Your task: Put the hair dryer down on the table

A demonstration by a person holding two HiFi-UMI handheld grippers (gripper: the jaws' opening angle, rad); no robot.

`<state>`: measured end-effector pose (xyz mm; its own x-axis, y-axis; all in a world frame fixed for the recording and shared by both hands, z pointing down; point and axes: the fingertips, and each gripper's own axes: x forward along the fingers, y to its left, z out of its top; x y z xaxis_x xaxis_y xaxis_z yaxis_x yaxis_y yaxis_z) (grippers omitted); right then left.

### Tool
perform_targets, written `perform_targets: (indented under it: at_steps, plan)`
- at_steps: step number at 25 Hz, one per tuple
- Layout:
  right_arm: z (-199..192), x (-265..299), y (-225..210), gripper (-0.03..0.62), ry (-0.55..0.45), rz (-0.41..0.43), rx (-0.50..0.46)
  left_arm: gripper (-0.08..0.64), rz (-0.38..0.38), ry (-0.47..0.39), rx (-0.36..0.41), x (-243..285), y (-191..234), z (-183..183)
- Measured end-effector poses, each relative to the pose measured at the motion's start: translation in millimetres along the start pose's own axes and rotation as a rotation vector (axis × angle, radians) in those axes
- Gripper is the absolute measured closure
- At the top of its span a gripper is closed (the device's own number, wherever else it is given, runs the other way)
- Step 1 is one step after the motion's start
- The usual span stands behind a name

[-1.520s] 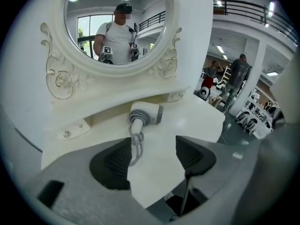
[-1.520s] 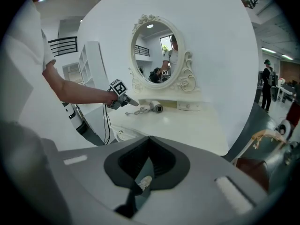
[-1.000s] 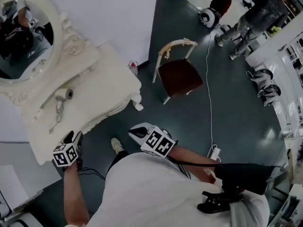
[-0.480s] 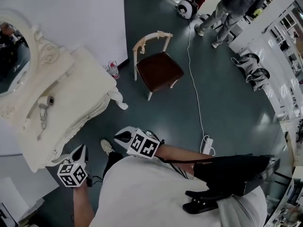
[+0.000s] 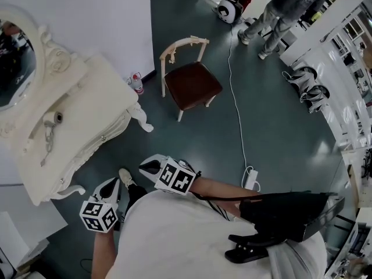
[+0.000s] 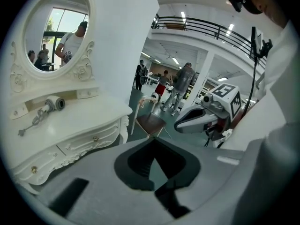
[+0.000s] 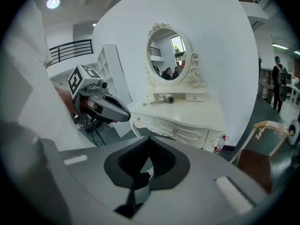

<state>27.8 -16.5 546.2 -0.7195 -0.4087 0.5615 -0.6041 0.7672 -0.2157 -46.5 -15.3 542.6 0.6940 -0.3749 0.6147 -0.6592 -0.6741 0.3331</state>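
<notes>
Head view: cream dressing table (image 5: pixel 96 95), carved scrolled edges and curved legs, with an oval framed mirror (image 5: pixel 14 57) at its back; hair dryer (image 5: pixel 53 120), pale, with a round dark-mouthed barrel, lying on the tabletop just before the mirror, well apart from both grippers; chair (image 5: pixel 190 85), pale wood frame and dark brown seat, standing on the dark teal floor (image 5: pixel 273 115); left gripper (image 5: pixel 112 186) and right gripper (image 5: pixel 150 167), black-and-white shells with marker cubes, held close to the person's white-clad body. Left gripper view: smooth grey jaws brought together, nothing between them; dryer on the tabletop at upper left, far beyond the tips. Right gripper view: jaws likewise closed and empty; dryer beneath the mirror, well beyond the tips.
</notes>
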Motion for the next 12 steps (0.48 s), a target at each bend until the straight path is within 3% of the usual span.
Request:
perform_targets:
  at_steps: [12]
  plan:
    - [-3.5,-6.6,4.5,0.592,0.001,0.005,-0.021,0.559,-0.028,0.019,-0.003,7.4,-11.2,-8.7]
